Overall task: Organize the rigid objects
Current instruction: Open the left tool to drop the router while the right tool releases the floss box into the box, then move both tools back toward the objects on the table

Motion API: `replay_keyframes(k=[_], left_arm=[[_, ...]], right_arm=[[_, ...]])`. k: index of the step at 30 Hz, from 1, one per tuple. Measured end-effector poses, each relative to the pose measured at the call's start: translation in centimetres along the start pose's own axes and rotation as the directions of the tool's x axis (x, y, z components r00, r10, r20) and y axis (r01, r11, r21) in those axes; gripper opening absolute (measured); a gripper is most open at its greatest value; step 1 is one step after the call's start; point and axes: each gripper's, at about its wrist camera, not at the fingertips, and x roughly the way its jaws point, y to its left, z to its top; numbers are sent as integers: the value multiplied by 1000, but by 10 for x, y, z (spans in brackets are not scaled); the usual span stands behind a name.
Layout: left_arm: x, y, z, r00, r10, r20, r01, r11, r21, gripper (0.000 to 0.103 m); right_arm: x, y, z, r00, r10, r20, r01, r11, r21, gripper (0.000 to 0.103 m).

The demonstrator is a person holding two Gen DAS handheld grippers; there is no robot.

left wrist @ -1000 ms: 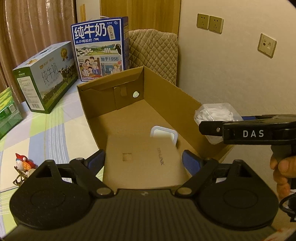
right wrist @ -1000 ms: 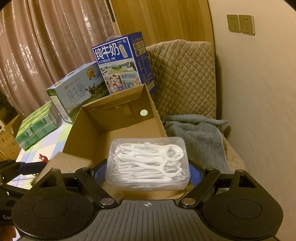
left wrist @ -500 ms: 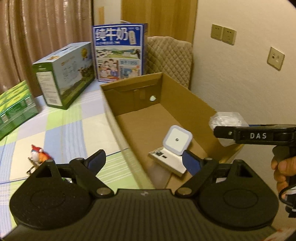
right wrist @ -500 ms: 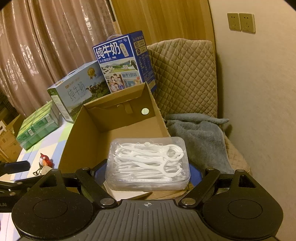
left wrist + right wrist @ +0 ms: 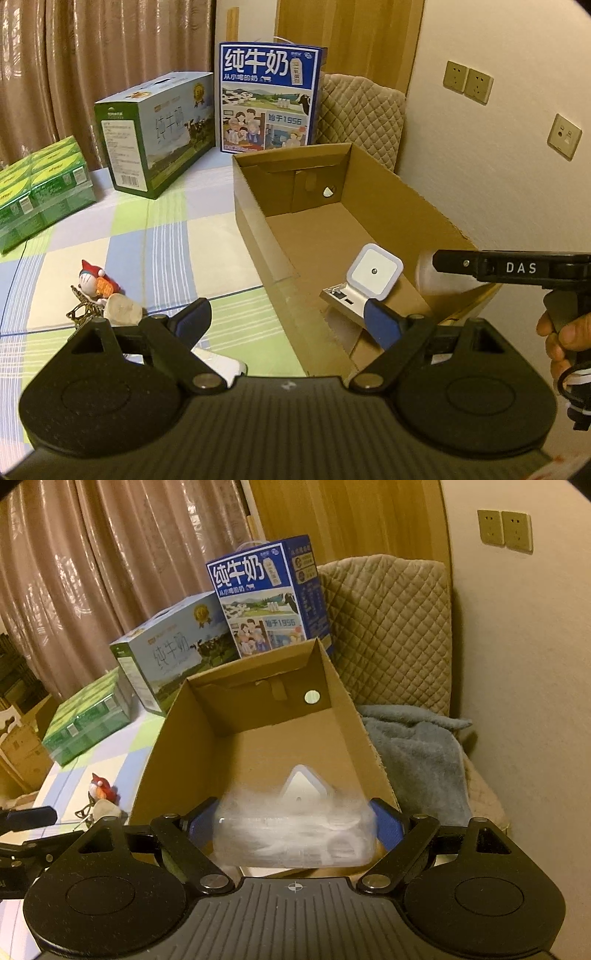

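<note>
I hold the right tool (image 5: 295, 834) clenched on a clear box of floss picks (image 5: 295, 838), low centre in the right wrist view. The box is blurred there, so its exact tilt cannot be read. It hangs over the near end of the open cardboard box (image 5: 173, 731), just short of the white square plug-in device (image 5: 301, 788) lying on the carton floor.

The left tool (image 5: 286, 321) is released and grasps nothing. Its fingers straddle the carton's near left wall in the lower centre of the left wrist view. A small red-hatted figurine keychain (image 5: 94, 286) lies on the checked worktop (image 5: 177, 236) at centre left, outside the carton, not yet put away.

Procedure for the step in hand, in my judgement:
1. Carry the floss box past the carton's near edge before lowering.
2. Aim for bare cardboard toward the upper centre of the frame, beyond the white device, so the two do not stack.
3. Keep the box level; a tilted release may tip it.
4. Lower until it rests on the floor, then release.
5. Keep the left tool clear of the carton wall to avoid nudging it.
</note>
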Motion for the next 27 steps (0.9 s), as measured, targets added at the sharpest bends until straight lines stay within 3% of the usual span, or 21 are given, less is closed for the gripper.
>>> replay_keyframes(k=[13, 27], left_arm=[[-32, 34, -22, 999, 54, -1, -54, 997, -53, 87], [-102, 99, -66, 983, 184, 1, -183, 975, -128, 87]], right_arm=[[-42, 29, -1, 998, 21, 57, -20, 1000, -19, 85], [-85, 109, -27, 989, 124, 85, -113, 986, -124, 85]])
